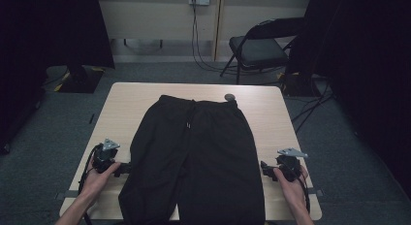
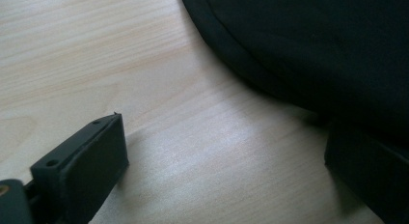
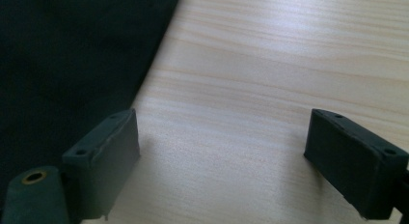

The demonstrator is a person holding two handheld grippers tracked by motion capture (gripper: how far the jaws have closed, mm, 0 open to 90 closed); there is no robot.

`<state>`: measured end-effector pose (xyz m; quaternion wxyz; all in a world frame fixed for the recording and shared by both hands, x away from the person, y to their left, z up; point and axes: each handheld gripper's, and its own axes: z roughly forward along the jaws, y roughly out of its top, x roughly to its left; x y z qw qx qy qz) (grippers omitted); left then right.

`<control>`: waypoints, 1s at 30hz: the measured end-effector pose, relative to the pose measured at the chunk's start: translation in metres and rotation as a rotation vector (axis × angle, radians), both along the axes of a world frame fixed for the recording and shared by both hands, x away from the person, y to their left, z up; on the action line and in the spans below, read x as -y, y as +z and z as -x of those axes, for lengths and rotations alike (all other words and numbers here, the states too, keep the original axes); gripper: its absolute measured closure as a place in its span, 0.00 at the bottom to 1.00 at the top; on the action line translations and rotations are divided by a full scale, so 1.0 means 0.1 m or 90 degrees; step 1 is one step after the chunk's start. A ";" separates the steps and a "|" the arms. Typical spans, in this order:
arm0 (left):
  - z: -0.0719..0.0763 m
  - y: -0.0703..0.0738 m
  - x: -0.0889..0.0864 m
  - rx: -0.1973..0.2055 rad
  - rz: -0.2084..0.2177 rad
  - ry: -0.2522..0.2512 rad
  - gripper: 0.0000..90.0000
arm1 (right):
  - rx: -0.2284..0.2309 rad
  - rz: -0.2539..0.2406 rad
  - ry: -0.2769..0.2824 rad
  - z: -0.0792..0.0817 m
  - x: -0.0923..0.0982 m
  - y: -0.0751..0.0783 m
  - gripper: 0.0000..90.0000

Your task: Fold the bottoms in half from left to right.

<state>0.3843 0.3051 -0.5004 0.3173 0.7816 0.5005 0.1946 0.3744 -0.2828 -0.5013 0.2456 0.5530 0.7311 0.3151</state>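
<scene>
A pair of black trousers point(image 1: 194, 157) lies flat on the light wooden table point(image 1: 126, 104), with the waistband and its drawstring point(image 1: 190, 119) at the far end. My left gripper point(image 1: 127, 168) rests on the table at the trousers' left edge and points toward them. In the left gripper view it point(image 2: 226, 171) is open over bare wood, with the black cloth point(image 2: 313, 45) just ahead and beside its right jaw. My right gripper point(image 1: 265, 169) sits at the trousers' right edge. In the right gripper view it point(image 3: 226, 161) is open and holds nothing, and the cloth point(image 3: 72, 55) lies to its left.
A small round grey object point(image 1: 229, 97) sits at the table's far edge by the waistband. Behind the table stand a black folding chair point(image 1: 257, 48), trailing cables point(image 1: 201, 60) and a dark stand base point(image 1: 77, 79). Black curtains hang at both sides.
</scene>
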 end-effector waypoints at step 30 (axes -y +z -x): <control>-0.26 0.36 0.42 0.050 0.033 -0.127 0.40 | 0.025 -0.040 0.219 -0.16 -1.20 0.45 0.34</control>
